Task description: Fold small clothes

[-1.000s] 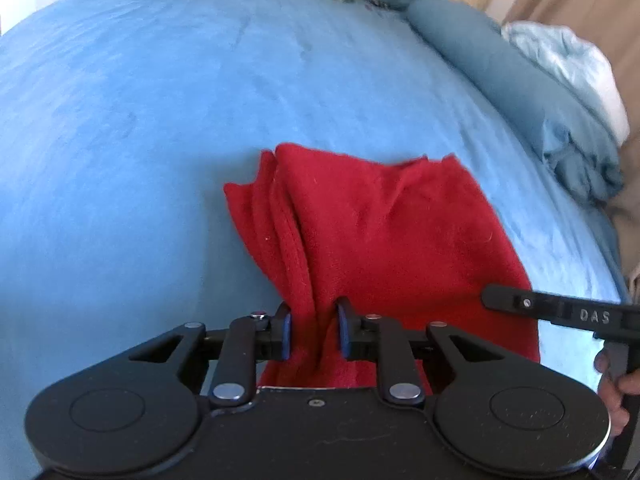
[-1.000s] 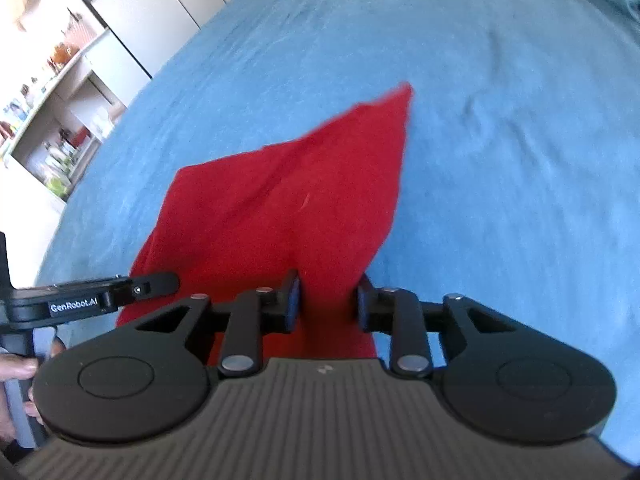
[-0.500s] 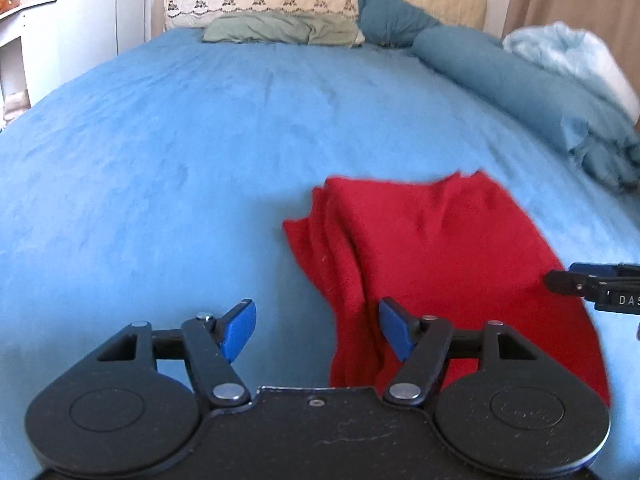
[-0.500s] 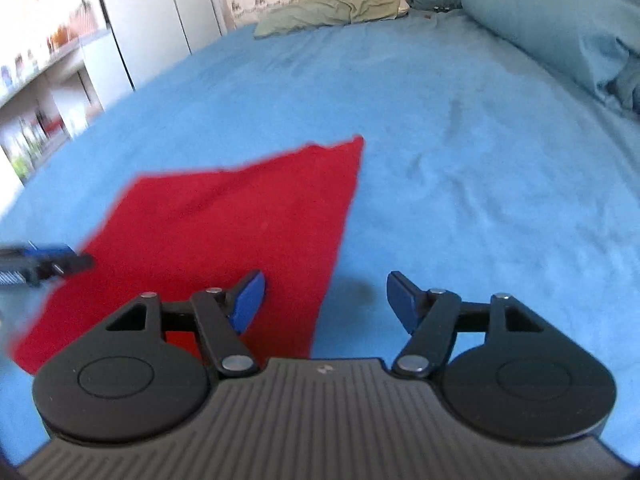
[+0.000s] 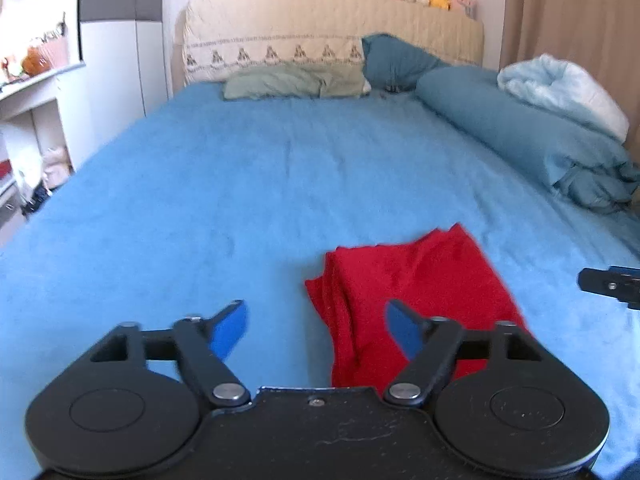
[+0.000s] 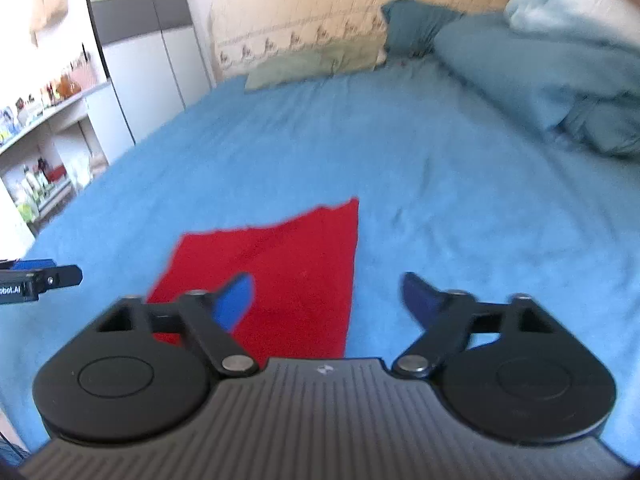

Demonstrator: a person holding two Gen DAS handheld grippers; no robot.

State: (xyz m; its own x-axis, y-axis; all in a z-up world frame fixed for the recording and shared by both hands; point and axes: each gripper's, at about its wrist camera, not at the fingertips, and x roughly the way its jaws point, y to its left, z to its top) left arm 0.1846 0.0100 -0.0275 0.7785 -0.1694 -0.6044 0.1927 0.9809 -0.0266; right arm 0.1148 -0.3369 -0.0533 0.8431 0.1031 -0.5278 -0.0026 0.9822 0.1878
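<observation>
Both claws have let go of the cloth (image 5: 416,292) and pulled back. Left claw (image 5: 316,330) and right claw (image 6: 328,300) hang released, jaws wide, holding nothing. Just beyond them the cloth lies folded on the bed (image 5: 240,184), bunched at its left edge. Next, likely regrip for another fold.

A bed (image 5: 224,184) in a blue sheet, with a red cloth (image 5: 416,288) lying on it.
At the headboard lie a green pillow (image 5: 296,84) and a teal pillow (image 5: 396,60); a rolled teal duvet (image 5: 520,132) runs along the side.
</observation>
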